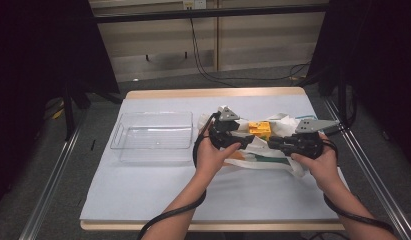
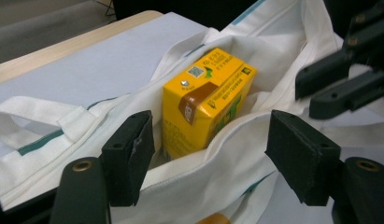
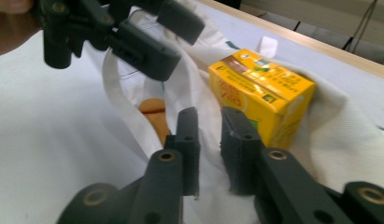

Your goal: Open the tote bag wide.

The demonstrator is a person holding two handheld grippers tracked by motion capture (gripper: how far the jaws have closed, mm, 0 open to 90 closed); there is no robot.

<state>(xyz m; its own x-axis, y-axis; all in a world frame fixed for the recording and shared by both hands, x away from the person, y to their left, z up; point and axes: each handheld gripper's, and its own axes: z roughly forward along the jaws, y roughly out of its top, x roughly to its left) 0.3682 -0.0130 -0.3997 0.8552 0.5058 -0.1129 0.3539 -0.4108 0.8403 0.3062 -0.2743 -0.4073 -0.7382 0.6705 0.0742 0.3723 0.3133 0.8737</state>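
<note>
The yellow drink carton [image 2: 206,100] is sitting upright inside the mouth of a white cloth bag [image 2: 213,186], which is lying on the counter [image 1: 158,190] between the two hands. The left tongs [image 2: 210,156] are hovering just in front of the carton with their jaws spread wide – nothing is pressing against the pads, though the near hem of the bag and the carton's lower half are lying in the gap between them. The right tongs [image 3: 210,140] are standing only a little apart, with a fold of the bag's rim running between the jaws; whether the pads are truly pinching that cloth I cannot tell, so I am calling them released. The carton is resting just beyond and to the side of their tips.

The carton is looking light and fairly stiff, but its glossy faces are likely to be slippery and its walls will dent under a hard squeeze – so the best hold is probably across the two broad flat sides, below the top. The bag is soft and limp; it will sag and fold over the carton unless its hem is being held up. A clear plastic tray [image 1: 153,135] is sitting well off to the far side of the left tongs.
</note>
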